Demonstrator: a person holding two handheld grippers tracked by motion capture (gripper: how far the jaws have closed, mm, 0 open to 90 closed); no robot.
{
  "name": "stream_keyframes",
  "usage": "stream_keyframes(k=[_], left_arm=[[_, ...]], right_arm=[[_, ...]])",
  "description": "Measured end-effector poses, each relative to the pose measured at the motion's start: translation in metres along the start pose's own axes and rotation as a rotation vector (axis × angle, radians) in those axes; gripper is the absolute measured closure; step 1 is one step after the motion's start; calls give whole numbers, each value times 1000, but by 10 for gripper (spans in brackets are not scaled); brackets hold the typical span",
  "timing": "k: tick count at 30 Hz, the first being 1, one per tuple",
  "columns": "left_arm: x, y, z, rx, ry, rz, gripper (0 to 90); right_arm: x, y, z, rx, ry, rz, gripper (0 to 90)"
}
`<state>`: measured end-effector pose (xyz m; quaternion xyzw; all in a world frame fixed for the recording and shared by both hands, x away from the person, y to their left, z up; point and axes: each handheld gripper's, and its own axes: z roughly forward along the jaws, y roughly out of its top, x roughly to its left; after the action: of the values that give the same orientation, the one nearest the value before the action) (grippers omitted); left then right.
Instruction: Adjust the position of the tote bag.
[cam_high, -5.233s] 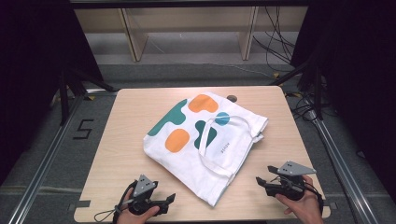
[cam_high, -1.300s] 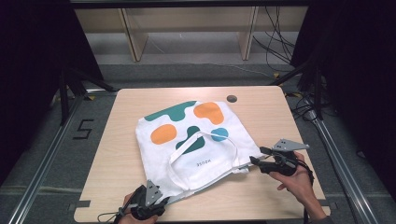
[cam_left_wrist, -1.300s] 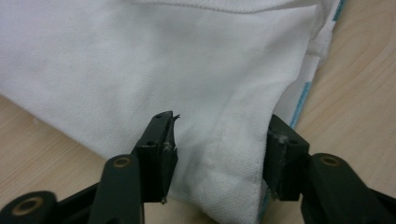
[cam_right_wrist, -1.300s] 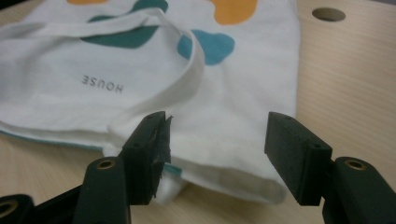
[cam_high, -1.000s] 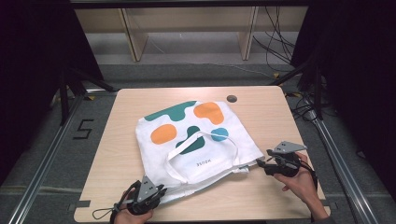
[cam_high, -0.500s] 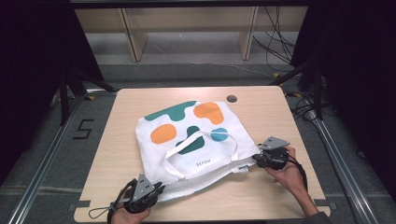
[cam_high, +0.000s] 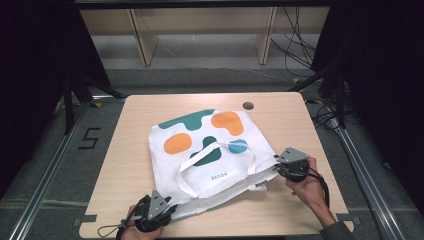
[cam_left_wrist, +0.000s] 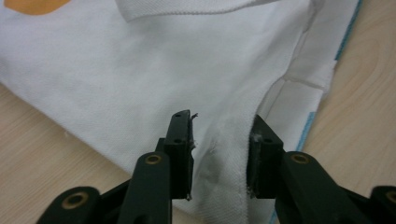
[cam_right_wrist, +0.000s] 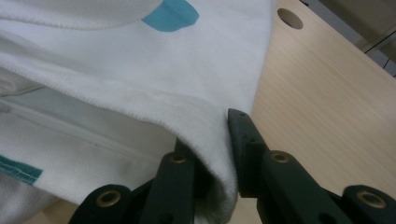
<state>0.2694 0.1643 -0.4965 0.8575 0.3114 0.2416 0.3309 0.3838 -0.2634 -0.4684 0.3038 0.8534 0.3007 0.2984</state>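
A white tote bag with green, orange and blue blobs lies flat on the wooden table, its handles looped on top. My left gripper is at the bag's near left corner. Its jaws have just been opening and now stand apart, with a crumpled ridge of white cloth loose between them in the left gripper view. My right gripper is at the bag's right corner. Its jaws have just been closing, and in the right gripper view they pinch the folded cloth edge.
A round hole sits in the table near the far edge. Bare wood lies to the left and right of the bag. Beyond the table stands a low shelf frame with cables on the floor. Black curtains flank both sides.
My right gripper moved left to the bag's right corner and its jaws closed on the cloth. The left gripper stayed at the near corner.
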Motion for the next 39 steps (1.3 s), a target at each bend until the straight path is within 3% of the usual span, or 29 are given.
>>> stream_keyframes(k=[3, 5, 6, 7, 8, 12, 13, 14, 15, 16, 18, 21, 26, 27, 28, 29, 30, 31, 32, 39], left_arm=[[-3, 0, 3, 36, 21, 4, 617], [-6, -1, 4, 45, 33, -16, 607], [-6, -1, 3, 51, 41, -2, 602], [-9, -1, 4, 72, 56, -41, 595], [-11, 0, 7, 71, 74, -55, 571], [-9, 3, 15, 96, 67, -34, 566], [-6, 3, 16, 96, 73, -34, 571], [-4, 3, 15, 81, 75, -42, 590], [2, 3, 11, 95, 78, -19, 629], [6, 2, 7, 84, 81, -32, 666], [11, 0, 3, 83, 90, -20, 774], [11, -3, 8, 98, 65, -16, 818], [17, -4, 8, 74, 55, -62, 820], [17, -4, 7, 72, 52, -59, 820], [20, -3, 7, 57, 40, -7, 820], [16, -3, 6, 74, 48, -48, 822], [16, -2, 6, 72, 48, -46, 823], [20, -1, 7, 57, 41, 0, 821], [21, -1, 7, 53, 42, -6, 817], [29, -2, 4, 41, 43, -8, 822]], right_arm=[[1, -7, -13, 1, 8, 18, 801], [4, -11, -21, -7, 9, 21, 801], [5, -12, -24, -15, 7, 10, 799], [7, -13, -27, -8, 16, 17, 799], [11, -16, -32, -7, 26, 28, 798], [18, -18, -34, 8, 32, 7, 798], [18, -19, -33, 10, 37, -4, 797], [18, -21, -32, 12, 48, 8, 796], [19, -22, -32, 12, 60, 15, 795], [20, -23, -34, 15, 68, 31, 794], [25, -22, -36, 8, 81, 23, 791], [32, -22, -35, 13, 82, -19, 791], [28, -27, -28, 14, 112, 26, 759], [27, -27, -26, 13, 116, 13, 759], [27, -27, -26, 13, 116, 13, 759], [28, -28, -26, 24, 115, 24, 766], [28, -28, -25, 30, 122, 11, 779], [29, -27, -24, 42, 116, -14, 787], [29, -27, -25, 41, 120, -34, 788], [35, -27, -36, 23, 131, -27, 788]])
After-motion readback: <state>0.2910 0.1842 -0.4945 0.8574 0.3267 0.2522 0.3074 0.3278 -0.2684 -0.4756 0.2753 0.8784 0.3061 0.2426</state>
